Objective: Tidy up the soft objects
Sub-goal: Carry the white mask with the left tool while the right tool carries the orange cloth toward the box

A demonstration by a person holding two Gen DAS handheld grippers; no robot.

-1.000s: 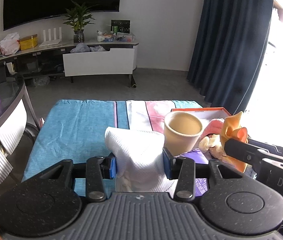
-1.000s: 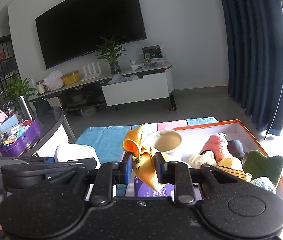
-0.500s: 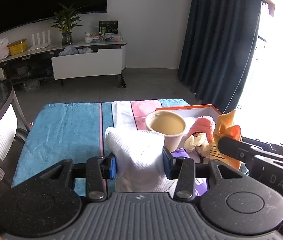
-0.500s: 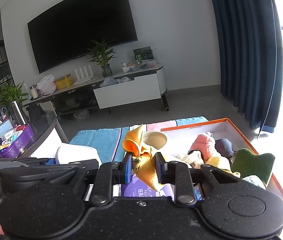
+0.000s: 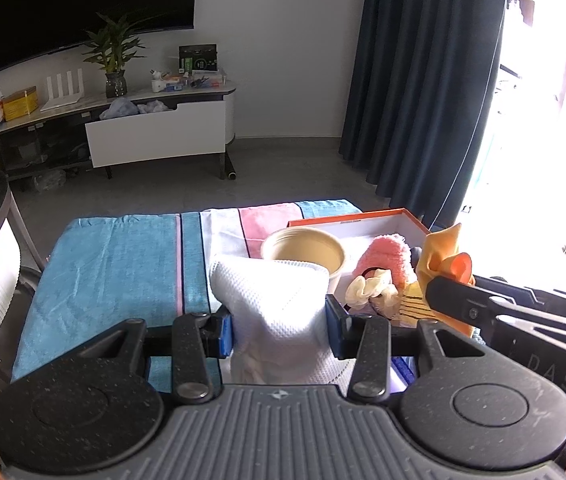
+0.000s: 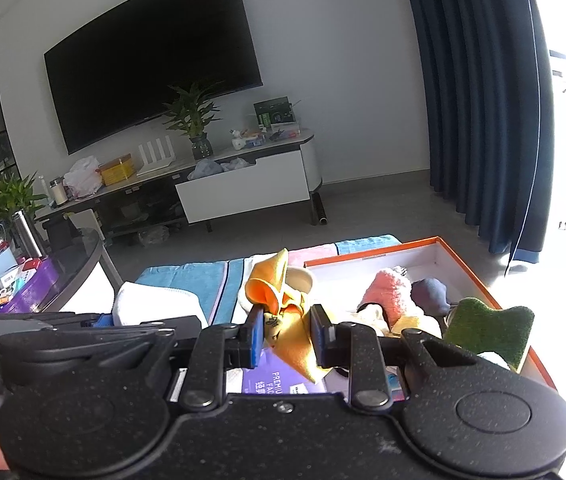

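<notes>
White cloth [image 5: 279, 312] sits pinched between the blue pads [image 5: 225, 330] of the left gripper [image 5: 279, 330], bunched up and standing above the fingers, held over the striped towel [image 5: 123, 264] that covers the table. Over on the other side, the right gripper [image 6: 286, 334] is clamped on a yellow cloth [image 6: 283, 320], its orange-lined fold poking up above the pads and a corner hanging below them. From the left camera that same yellow cloth [image 5: 441, 260] shows at the tip of the right gripper [image 5: 443, 296], just right of the white one, the two tools side by side.

Just past the white cloth stands a beige cup [image 5: 303, 254], open mouth up, at the near left corner of the orange-rimmed box [image 6: 479, 276]. Inside the box: a pink fuzzy piece [image 6: 387, 292], a dark blue piece [image 6: 429, 292] beside it, a cream scrunchie [image 5: 367, 288] in front, and a green fuzzy pad [image 6: 487, 330] leaning at the right wall. A purple packet [image 6: 271, 376] lies under the right gripper's fingers.

Beyond the table, grey floor, a low TV stand [image 6: 243, 188] with a plant [image 6: 193, 120] on it, a dark screen [image 6: 151, 56] on the wall, navy curtains [image 6: 479, 100] at right.
</notes>
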